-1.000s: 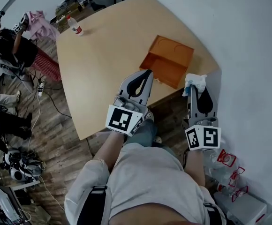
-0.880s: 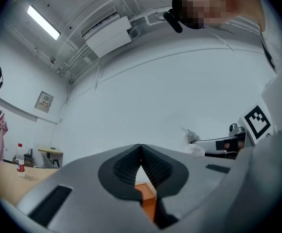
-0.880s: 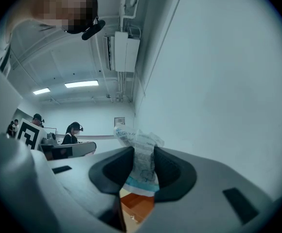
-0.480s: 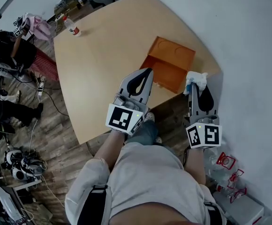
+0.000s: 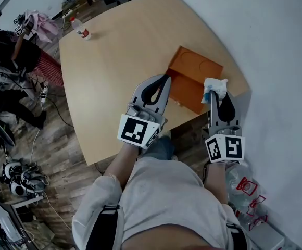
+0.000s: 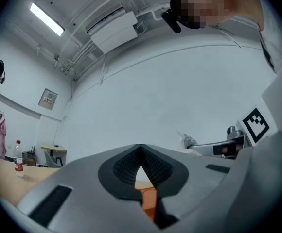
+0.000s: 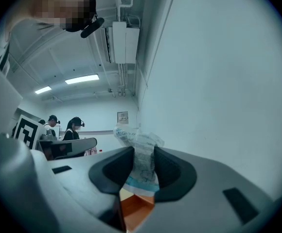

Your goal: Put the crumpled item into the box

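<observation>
An open orange box [image 5: 195, 77] lies on the wooden table [image 5: 120, 51] near its right front edge. My right gripper [image 5: 214, 94] is shut on a crumpled white and blue wrapper [image 5: 215, 88], held over the box's right front corner. In the right gripper view the crumpled wrapper [image 7: 140, 159] is pinched between the pads, with the orange box [image 7: 137, 205] below. My left gripper [image 5: 165, 80] is shut with nothing in it, its tips at the box's left edge. The left gripper view shows its pads [image 6: 153, 168] meeting, the box [image 6: 148, 200] just below.
A plastic bottle [image 5: 82, 29] with a red cap stands at the table's far left corner. People sit at the left beyond the table. A white wall [image 5: 276, 61] runs close along the right side. Clear packets [image 5: 247, 191] lie on the floor at lower right.
Both grippers have moved forward toward the box. The right one now holds the wrapper over the box's corner, and the left one's tips have reached the box's left edge.
</observation>
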A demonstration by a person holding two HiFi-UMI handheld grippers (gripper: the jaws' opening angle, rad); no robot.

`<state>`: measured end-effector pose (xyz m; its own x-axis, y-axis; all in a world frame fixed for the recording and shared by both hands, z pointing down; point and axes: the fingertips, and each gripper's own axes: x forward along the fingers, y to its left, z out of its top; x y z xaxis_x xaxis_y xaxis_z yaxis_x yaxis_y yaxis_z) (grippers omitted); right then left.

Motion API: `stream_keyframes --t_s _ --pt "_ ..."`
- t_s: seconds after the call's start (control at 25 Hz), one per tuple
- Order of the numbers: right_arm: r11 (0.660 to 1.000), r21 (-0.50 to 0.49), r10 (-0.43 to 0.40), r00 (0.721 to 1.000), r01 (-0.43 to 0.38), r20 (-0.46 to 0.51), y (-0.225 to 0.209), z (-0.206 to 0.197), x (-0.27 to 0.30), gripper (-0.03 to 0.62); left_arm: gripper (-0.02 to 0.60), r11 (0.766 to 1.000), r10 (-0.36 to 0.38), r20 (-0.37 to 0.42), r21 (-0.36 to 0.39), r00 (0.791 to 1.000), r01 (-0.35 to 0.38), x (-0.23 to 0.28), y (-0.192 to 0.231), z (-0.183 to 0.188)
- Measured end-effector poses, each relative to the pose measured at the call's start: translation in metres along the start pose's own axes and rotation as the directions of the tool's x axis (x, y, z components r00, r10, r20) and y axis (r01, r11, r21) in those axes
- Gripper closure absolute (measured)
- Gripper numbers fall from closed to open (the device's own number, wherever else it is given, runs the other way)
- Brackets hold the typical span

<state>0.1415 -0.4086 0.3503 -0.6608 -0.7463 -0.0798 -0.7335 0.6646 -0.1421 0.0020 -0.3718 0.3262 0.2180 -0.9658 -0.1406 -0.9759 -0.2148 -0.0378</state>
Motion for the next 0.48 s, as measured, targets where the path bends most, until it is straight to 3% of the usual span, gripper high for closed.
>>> stream_keyframes --t_s 0.48 --pt "0.999 -0.008 0.043 0.991 -0.044 -0.128 0.002 -0.046 0.063 0.473 0.568 0.999 0.024 -0.032 -0.024 0.999 -0.024 0.023 0.041 -0.024"
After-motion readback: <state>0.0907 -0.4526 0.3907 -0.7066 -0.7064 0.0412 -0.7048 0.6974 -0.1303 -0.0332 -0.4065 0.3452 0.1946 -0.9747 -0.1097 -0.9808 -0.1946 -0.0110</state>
